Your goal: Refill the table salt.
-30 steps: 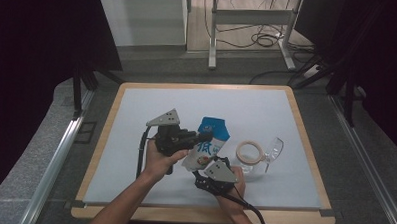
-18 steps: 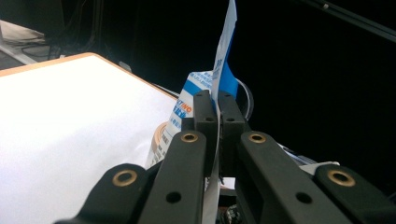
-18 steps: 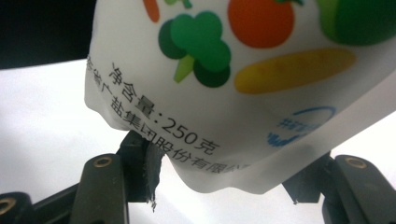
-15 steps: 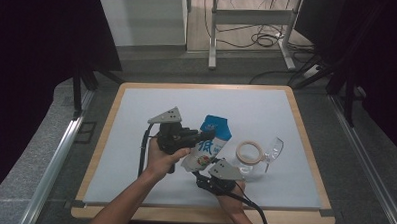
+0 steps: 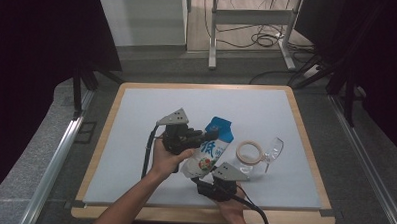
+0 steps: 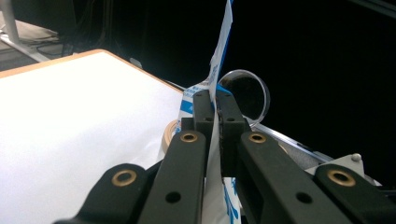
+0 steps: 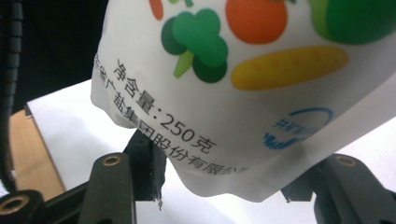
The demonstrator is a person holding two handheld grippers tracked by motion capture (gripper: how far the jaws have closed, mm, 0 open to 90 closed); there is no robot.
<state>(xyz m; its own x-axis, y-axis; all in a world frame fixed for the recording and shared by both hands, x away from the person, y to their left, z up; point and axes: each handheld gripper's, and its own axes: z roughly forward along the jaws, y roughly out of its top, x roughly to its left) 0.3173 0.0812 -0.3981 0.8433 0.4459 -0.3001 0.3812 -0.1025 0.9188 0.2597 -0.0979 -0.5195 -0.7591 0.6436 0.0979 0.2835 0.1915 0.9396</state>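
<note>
Your left tool [image 6: 215,109] pinches the pouch [image 5: 207,152] (lifted off the table [image 5: 136,120]); your right tool [image 7: 219,186], closing around its bottom, hasn't gripped yet.

Hidden from me: in my right gripper view the pouch [image 7: 261,93] runs off the top and right edges, and covers the tips of the right gripper [image 7: 224,186] (contact undecidable). In the left gripper view the pouch's lower part sinks behind the left gripper [image 6: 215,109]; the clear cup [image 6: 245,95] shows in part. Small print on the pouch: unreadable in the high view.
</note>
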